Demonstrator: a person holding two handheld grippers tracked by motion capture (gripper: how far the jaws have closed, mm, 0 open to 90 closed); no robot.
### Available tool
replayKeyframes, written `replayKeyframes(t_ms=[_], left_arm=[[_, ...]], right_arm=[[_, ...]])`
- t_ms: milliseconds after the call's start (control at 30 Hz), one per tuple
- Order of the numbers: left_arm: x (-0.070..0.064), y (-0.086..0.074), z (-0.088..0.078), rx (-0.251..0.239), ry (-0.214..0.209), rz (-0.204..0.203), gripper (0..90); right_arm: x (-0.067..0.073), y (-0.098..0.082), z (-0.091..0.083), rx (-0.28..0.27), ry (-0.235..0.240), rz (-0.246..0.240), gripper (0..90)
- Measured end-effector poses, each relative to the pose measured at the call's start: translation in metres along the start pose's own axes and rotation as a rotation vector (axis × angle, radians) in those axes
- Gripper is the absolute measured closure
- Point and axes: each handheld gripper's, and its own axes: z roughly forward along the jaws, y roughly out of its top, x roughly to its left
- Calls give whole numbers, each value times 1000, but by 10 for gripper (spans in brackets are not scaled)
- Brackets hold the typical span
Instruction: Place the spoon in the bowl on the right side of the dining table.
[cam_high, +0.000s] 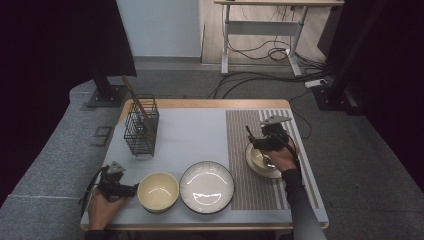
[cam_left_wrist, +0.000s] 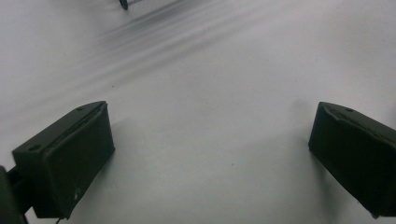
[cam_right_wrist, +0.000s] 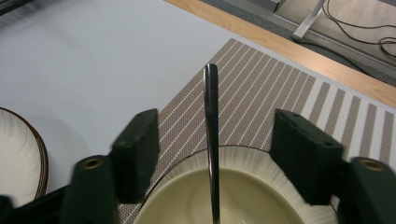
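Note:
A small cream ribbed bowl (cam_high: 264, 163) (cam_right_wrist: 252, 196) sits on the striped placemat (cam_high: 240, 185) (cam_right_wrist: 261, 93) at the right. A dark slim utensil (cam_high: 248, 133) (cam_right_wrist: 211, 121) leans in it, handle pointing up and away. My right gripper (cam_high: 261, 144) (cam_right_wrist: 215, 149) hovers over the bowl, open, with the handle standing free between its jaws; neither pad touches it. At the front left my left gripper (cam_high: 131, 190) (cam_left_wrist: 210, 140) rests low over the pale table mat (cam_left_wrist: 201, 70), open with nothing between its fingers, pointing toward a larger cream bowl (cam_high: 158, 191).
A white plate (cam_high: 206, 186) (cam_right_wrist: 18, 154) with a dark rim lies between the two bowls. A black wire basket (cam_high: 141, 131) holding brown sticks (cam_high: 134, 97) stands at the back left. The wooden table edge (cam_right_wrist: 299, 51) runs behind the placemat.

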Motion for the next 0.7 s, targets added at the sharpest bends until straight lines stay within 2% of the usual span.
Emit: replayKeyframes(t_ms=[67,333,467,700], left_arm=[[0,0,0,0,0,0,0],[0,0,0,-1,1,0,0],[0,0,0,-2,2,0,0],[0,0,0,-2,2,2,0]], right_arm=[[1,0,-3,5,-7,-6,307],[9,-3,-20,9,-5,-26,185],[12,-6,-27,9,0,-20,138],[14,-21,-39,-2,9,0,119]])
